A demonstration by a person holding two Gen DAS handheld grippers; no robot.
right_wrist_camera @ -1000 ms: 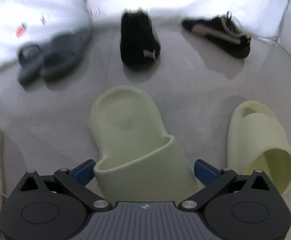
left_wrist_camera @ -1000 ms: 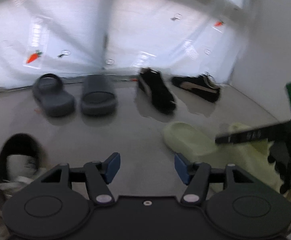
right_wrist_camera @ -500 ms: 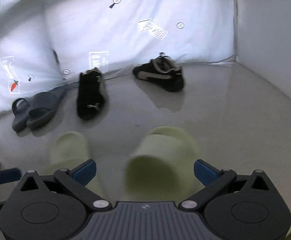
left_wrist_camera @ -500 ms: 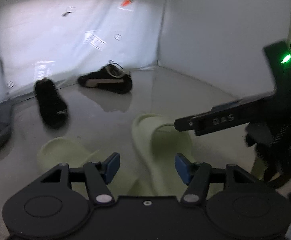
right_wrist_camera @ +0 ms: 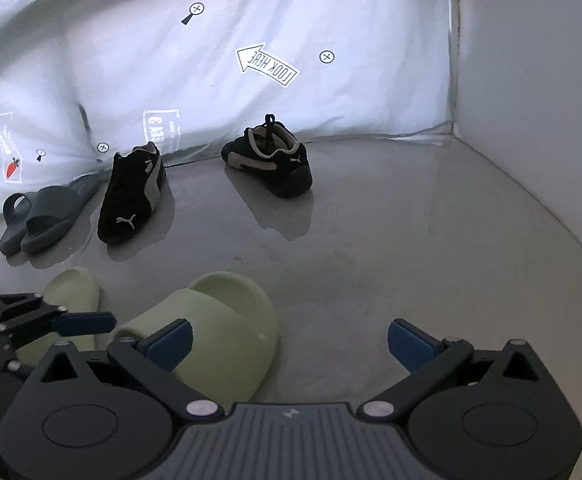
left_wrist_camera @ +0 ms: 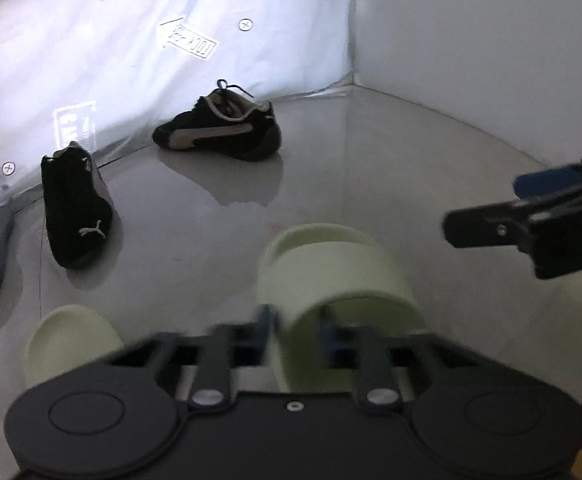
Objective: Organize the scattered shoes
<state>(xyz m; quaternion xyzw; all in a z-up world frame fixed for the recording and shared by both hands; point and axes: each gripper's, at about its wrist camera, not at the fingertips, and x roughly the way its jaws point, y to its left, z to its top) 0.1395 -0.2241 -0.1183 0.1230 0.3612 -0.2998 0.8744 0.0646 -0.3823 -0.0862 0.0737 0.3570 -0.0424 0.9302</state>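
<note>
Pale green foam is right between your left gripper's (left_wrist_camera: 291,330) fingers: the pads are clamped on the strap edge of the nearer slide (left_wrist_camera: 331,276), one inside the opening and one outside. That slide sits on the grey floor (left_wrist_camera: 371,152) close in front of you, toe pointing away. Its mate, the second green slide (left_wrist_camera: 71,336), lies just to the left of it, also toe away, not touching.

Your right gripper (right_wrist_camera: 287,340) hangs with its jaws spread wide and nothing between them, only bare floor; the clamped slide lies under its left finger (right_wrist_camera: 171,340).

Further back, one black sneaker (right_wrist_camera: 133,196) points toward you, and the other sneaker (right_wrist_camera: 271,160) stands side-on near the printed sheet (right_wrist_camera: 251,40), the two well apart. Two grey slides (right_wrist_camera: 39,216) sit side by side at far left, against the sheet.
</note>
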